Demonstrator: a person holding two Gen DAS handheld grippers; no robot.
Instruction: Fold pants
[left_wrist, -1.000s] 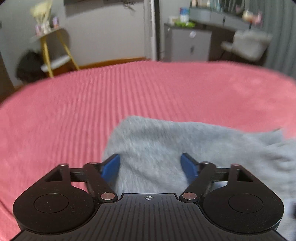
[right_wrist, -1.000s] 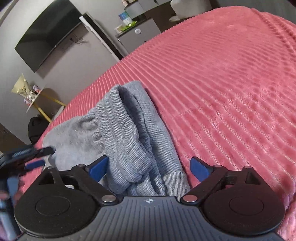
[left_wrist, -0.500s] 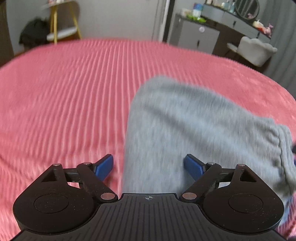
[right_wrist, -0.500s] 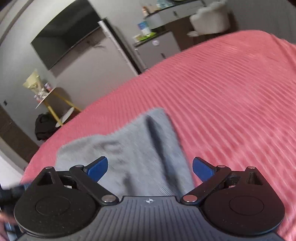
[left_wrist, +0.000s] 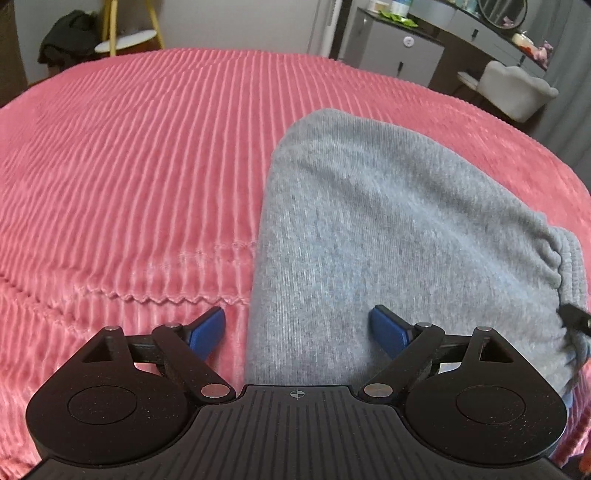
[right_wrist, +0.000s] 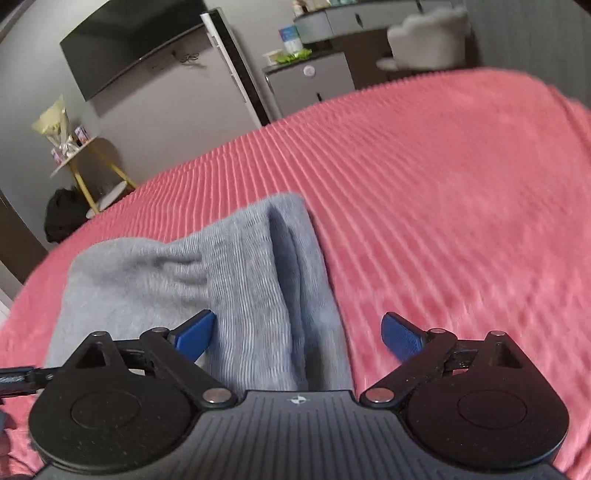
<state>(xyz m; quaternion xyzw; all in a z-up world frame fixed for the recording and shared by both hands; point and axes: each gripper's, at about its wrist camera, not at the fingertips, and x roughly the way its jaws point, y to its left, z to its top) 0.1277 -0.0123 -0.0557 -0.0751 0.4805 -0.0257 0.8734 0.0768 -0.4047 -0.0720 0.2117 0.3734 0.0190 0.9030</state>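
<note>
The grey pants (left_wrist: 388, 236) lie folded in a compact bundle on the pink ribbed bedspread (left_wrist: 129, 177). In the left wrist view the ribbed waistband (left_wrist: 569, 266) shows at the right edge. My left gripper (left_wrist: 298, 328) is open and empty just above the bundle's near left edge. In the right wrist view the pants (right_wrist: 207, 273) lie ahead with the ribbed band (right_wrist: 255, 295) and a deep fold. My right gripper (right_wrist: 298, 332) is open and empty over the band end. The left gripper's tip (right_wrist: 18, 376) shows at the far left.
The pink bedspread (right_wrist: 443, 206) stretches wide to the right and far side. Beyond the bed stand a yellow-legged side table (right_wrist: 85, 162), a grey cabinet (left_wrist: 395, 55), a white chair (left_wrist: 517, 88) and a wall television (right_wrist: 129, 40).
Both grippers have drawn back and risen from the pants while staying open. The left view has swung so the bundle lies to the right; the right view now looks flatter across the bed.
</note>
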